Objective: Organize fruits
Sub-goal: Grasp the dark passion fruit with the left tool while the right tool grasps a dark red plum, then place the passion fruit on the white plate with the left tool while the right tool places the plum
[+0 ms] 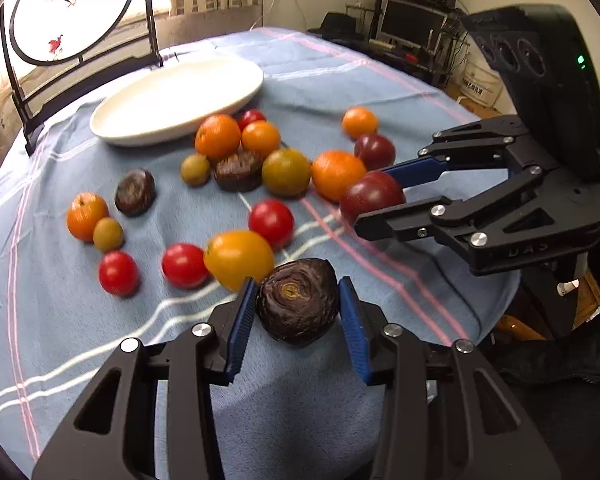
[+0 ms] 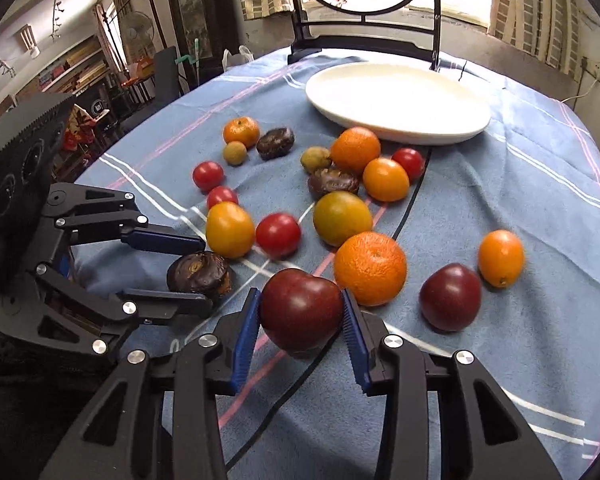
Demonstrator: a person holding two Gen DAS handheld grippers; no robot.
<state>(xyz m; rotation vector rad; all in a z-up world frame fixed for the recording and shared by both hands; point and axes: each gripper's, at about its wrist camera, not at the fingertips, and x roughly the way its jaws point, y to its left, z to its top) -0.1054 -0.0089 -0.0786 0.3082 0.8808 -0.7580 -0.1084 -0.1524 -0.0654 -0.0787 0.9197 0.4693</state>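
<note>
Several fruits lie loose on a blue checked tablecloth (image 1: 300, 400): oranges, red tomatoes, green-yellow fruits, dark plums and wrinkled dark brown fruits. My left gripper (image 1: 298, 300) is shut on a wrinkled dark brown fruit (image 1: 298, 302), which also shows in the right wrist view (image 2: 200, 272). My right gripper (image 2: 300, 312) is shut on a dark red plum (image 2: 300, 308), seen from the left wrist view (image 1: 372, 196) too. A white plate (image 1: 180, 100) stands empty at the far side (image 2: 400, 104).
A black chair with a round painted panel (image 1: 72, 8) stands behind the plate. A second plum (image 2: 450, 296) and an orange (image 2: 370, 268) lie right of my right gripper. A yellow tomato (image 1: 238, 258) touches my left finger. Room clutter surrounds the table.
</note>
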